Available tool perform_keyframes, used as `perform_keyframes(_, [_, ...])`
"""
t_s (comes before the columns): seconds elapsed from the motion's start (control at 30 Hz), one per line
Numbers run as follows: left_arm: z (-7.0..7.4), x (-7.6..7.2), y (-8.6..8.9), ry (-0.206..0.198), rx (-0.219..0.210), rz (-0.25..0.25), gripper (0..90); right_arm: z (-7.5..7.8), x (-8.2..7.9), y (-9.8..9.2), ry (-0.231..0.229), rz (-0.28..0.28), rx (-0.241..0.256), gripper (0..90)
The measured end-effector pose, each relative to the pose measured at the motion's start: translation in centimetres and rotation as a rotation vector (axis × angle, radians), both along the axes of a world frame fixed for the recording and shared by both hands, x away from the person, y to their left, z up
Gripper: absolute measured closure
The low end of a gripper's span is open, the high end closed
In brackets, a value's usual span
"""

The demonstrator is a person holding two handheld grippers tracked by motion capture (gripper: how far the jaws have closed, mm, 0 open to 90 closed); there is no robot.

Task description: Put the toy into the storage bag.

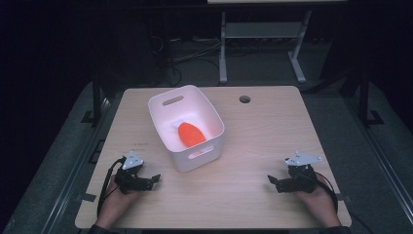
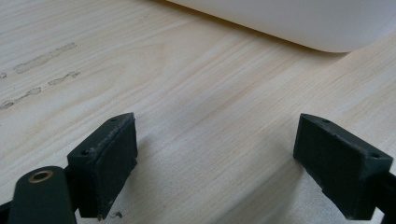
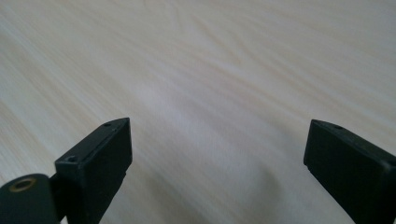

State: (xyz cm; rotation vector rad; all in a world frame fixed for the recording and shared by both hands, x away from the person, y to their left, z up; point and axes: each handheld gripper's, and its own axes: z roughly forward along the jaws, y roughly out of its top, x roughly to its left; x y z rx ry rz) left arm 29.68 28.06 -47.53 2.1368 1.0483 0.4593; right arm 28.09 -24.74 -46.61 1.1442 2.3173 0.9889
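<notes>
I read both grippers resting low on the table point(image 1: 272, 126), jaws spread wide and holding nothing: left gripper point(image 1: 155, 179) near the front-left corner, right gripper point(image 1: 271, 181) near the front-right. The white bin point(image 1: 214, 117) stands just ahead and to the right of my left gripper, its rounded wall visible at the top of the left gripper view point(image 2: 299, 23), and an orange oval object point(image 1: 191, 134) lies inside on something white. I judge the left gripper clearly nearer; the object's long axis runs roughly front-to-back, slightly slanted, well left of the right gripper.
</notes>
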Motion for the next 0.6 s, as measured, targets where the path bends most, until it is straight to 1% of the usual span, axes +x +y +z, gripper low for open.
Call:
perform_keyframes(0.07, [0.0, 0.0, 0.0, 0.0, 0.001, 0.0, 13.0, -0.6, -0.1, -0.2, 0.013, -0.003, -0.026, 6.3])
perform_keyframes(0.17, [0.0, -0.1, 0.0, -0.001, -0.001, 0.0, 13.0, -1.2, -0.2, -0.5, 0.034, -0.01, -0.034, 4.9])
perform_keyframes(0.23, [0.0, -0.1, 0.0, -0.001, -0.002, 0.001, 13.0, -1.4, -0.3, -0.7, 0.04, -0.012, -0.017, 4.5])
perform_keyframes(0.3, [0.0, -0.1, 0.0, 0.0, -0.001, 0.001, 13.0, -1.4, -0.2, -0.7, 0.041, -0.01, -0.01, 4.1])
perform_keyframes(0.37, [0.0, -0.1, 0.0, 0.0, -0.001, 0.0, 13.0, -1.7, -0.2, -0.8, 0.059, -0.005, 0.024, 3.0])
perform_keyframes(0.6, [0.0, -0.1, 0.0, 0.0, 0.0, 0.001, 13.0, -1.7, -0.2, -0.8, 0.06, -0.004, 0.024, 3.0])
